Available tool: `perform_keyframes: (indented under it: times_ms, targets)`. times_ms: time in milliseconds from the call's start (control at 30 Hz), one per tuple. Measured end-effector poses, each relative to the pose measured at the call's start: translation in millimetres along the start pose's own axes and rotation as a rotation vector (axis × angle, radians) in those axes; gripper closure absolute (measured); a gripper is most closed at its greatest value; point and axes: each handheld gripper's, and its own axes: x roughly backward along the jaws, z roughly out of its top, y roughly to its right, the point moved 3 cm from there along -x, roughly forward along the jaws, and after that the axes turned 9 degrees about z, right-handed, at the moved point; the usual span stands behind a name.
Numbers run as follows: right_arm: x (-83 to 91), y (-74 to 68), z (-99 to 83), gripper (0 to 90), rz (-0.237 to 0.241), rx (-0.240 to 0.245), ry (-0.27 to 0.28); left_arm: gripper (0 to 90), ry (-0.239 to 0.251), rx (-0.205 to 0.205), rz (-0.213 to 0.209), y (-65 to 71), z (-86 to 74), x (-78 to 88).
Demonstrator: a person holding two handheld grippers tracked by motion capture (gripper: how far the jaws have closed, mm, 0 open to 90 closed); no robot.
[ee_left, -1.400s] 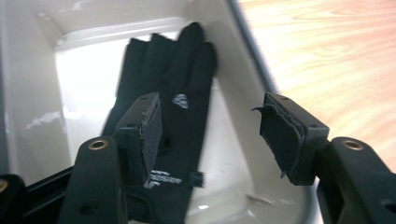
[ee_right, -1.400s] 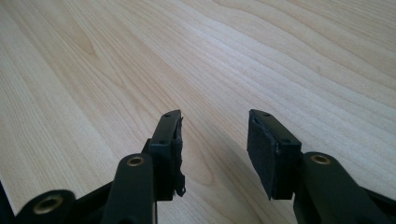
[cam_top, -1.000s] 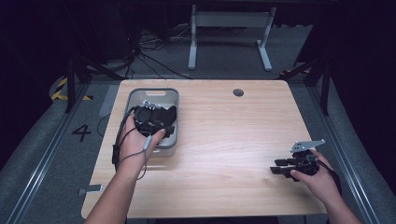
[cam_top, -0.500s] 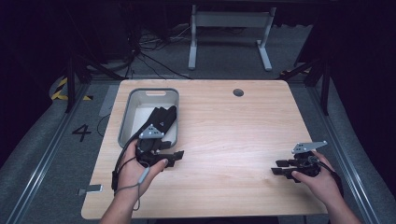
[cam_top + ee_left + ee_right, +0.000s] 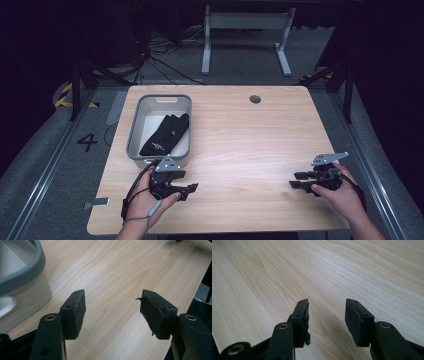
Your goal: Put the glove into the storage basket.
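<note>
Both my tongs, left (image 5: 191,189) and right (image 5: 294,180), rest on the table (image 5: 240,135) with jaws gaping and empty, while the black cloth (image 5: 166,133) lies in the bin (image 5: 134,131) just beyond my left.

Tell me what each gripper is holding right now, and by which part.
Nothing is held. The left gripper and the right gripper both have their fingers apart over bare table. The black cloth lies in the grey bin.
</note>
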Motion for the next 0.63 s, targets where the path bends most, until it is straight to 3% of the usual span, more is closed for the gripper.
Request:
perform_keyframes:
  times_ms: [200,333,433,633]
  targets:
    - [-1.9,-0.7,-1.7,54.6,-0.003,0.005,-0.003,37.7,-0.063,-0.018,0.008,-2.5,-10.9,-21.2]
    - [-3.5,-1.2,-2.3,54.0,-0.008,0.015,-0.006,37.8,-0.089,-0.001,0.007,-5.6,-18.0,-35.6]
    - [-5.6,-1.4,-2.5,53.8,-0.011,0.016,-0.01,37.7,-0.118,-0.023,0.014,-5.9,-23.0,-42.0]
    - [-8.8,1.0,-3.6,51.3,-0.014,0.033,-0.006,35.9,-0.104,-0.024,0.008,-10.3,-24.3,-41.3]
